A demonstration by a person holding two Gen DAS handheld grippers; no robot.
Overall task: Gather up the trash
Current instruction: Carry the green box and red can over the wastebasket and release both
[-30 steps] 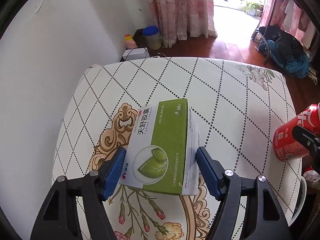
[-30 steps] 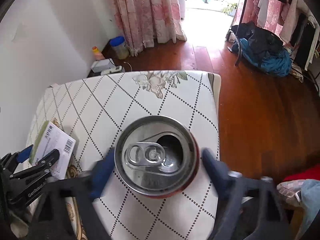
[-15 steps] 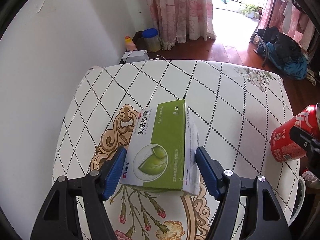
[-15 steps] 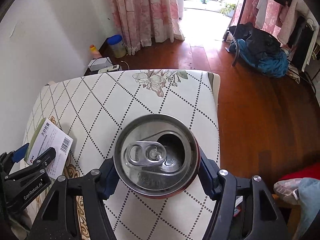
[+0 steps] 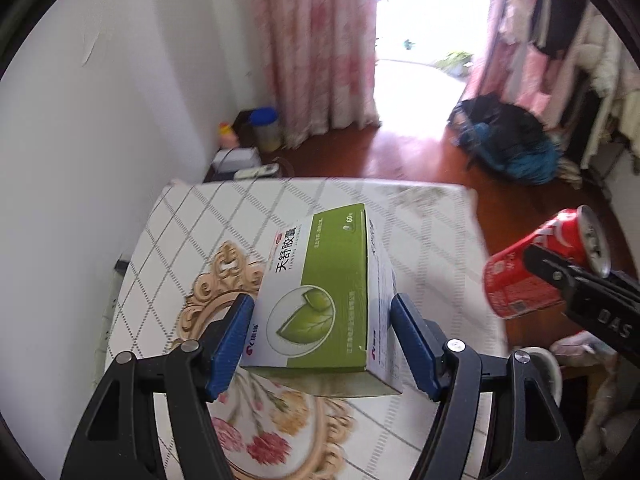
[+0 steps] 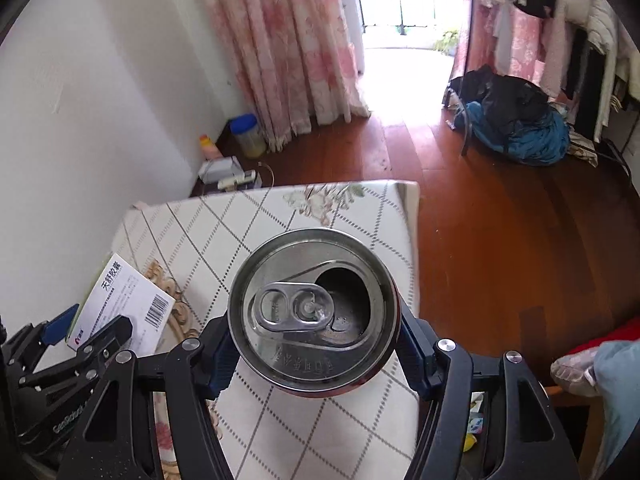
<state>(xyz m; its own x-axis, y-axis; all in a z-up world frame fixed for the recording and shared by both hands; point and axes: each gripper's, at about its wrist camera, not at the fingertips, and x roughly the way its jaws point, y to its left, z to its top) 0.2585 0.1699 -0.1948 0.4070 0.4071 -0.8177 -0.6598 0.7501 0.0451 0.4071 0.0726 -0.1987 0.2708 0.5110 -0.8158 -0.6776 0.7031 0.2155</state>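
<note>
Left gripper [image 5: 322, 334] clamped on green-and-white box [image 5: 320, 300], lifted above the patterned table [image 5: 224, 216]; box underside hidden. Right gripper [image 6: 316, 346] clamped on opened red can [image 6: 314, 316]; can body mostly hidden behind its lid.

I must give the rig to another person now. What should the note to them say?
Left gripper: shut on the green and white box, lifted above the table.
Right gripper: shut on the opened red can, also off the table.
Done: both pieces of trash are picked up.
Left: carry both to a bin and drop them in; no bin is visible in either view.
</note>
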